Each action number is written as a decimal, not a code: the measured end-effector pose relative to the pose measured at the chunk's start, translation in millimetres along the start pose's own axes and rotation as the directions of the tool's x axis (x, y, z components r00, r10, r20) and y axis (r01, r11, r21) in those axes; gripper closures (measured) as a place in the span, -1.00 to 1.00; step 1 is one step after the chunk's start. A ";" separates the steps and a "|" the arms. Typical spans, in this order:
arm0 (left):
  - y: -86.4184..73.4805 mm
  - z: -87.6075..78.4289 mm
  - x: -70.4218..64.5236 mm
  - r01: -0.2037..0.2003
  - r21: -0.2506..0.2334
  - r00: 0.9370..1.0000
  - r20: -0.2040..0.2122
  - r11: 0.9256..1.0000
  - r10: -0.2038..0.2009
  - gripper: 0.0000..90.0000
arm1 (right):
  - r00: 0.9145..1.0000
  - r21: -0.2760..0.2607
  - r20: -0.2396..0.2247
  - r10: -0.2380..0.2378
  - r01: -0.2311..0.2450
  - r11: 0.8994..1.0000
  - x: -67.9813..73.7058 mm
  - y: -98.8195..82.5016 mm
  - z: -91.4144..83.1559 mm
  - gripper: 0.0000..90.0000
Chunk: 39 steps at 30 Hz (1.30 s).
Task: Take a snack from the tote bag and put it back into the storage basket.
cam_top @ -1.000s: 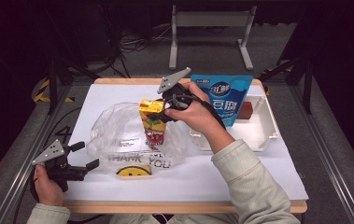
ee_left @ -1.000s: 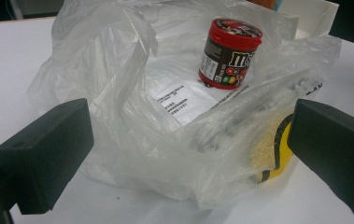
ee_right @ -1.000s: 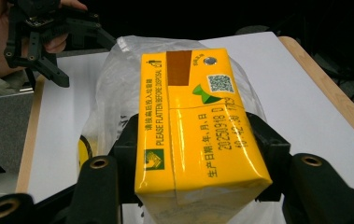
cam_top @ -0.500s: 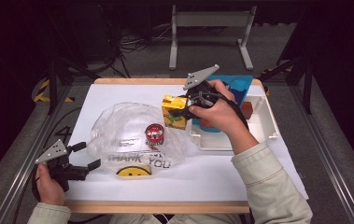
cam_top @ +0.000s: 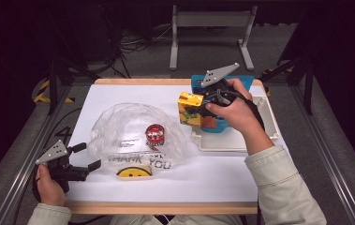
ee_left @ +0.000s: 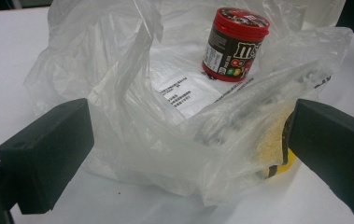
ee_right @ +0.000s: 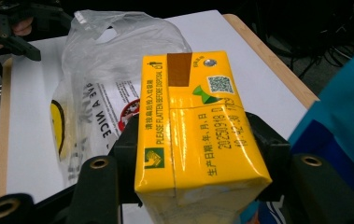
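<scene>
My right gripper (cam_top: 195, 108) is shut on a yellow drink carton (cam_top: 189, 108), held in the air at the left end of the white tray (cam_top: 271, 127), in front of a blue bag (cam_top: 197, 82). In the right gripper view the carton (ee_right: 198, 135) sits clamped between both jaws. A clear plastic bag (cam_top: 128, 129) with a smiley print lies mid-table, and a red-lidded candy jar (cam_top: 155, 133) stands inside it. My left gripper (cam_top: 87, 156) rests open at the bag's near-left edge. In the left gripper view the bag (ee_left: 165, 140) bulges between the wide jaws, with the jar (ee_left: 234, 44) behind.
The white tray stands at the right of the white tabletop (cam_top: 203, 178) with the blue bag upright in it. A metal stand (cam_top: 210, 28) is on the floor beyond the table's far edge. Cables lie on the dark floor behind.
My right gripper has carried the yellow carton from above the plastic bag rightward to the tray's left end, leaving the jar in plain sight. The left gripper has stayed put.
</scene>
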State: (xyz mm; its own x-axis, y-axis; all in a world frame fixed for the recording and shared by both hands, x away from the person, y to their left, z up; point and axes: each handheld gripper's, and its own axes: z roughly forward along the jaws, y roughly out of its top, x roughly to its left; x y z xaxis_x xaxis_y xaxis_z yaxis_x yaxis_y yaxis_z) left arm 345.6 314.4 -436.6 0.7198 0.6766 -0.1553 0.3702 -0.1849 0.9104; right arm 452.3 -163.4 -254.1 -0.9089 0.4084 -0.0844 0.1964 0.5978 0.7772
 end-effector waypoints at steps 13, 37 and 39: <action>0.3 -0.7 0.0 0.004 0.001 1.000 0.002 1.000 -0.004 -0.97 | 0.999 0.002 0.038 0.024 -0.024 1.000 -7.4 -12.2 -20.2 0.09; 0.3 -0.1 -0.4 0.003 0.000 1.000 -0.002 1.000 -0.003 -0.97 | 0.996 0.027 0.074 0.058 -0.061 0.998 -17.5 -42.5 -35.3 0.09; 0.4 -0.4 -0.2 0.003 0.001 1.000 -0.001 1.000 -0.003 -0.97 | 0.995 0.027 0.072 0.062 -0.064 0.998 -17.7 -44.8 -34.3 0.09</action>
State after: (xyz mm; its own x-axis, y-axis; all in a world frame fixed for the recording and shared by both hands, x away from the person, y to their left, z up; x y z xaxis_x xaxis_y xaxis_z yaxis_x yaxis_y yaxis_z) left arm 345.4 314.5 -436.0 0.7179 0.6781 -0.1577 0.3730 -0.1833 0.9095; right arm 447.0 -221.1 -266.0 -0.8661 0.4933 -0.0807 0.2642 0.5888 0.7639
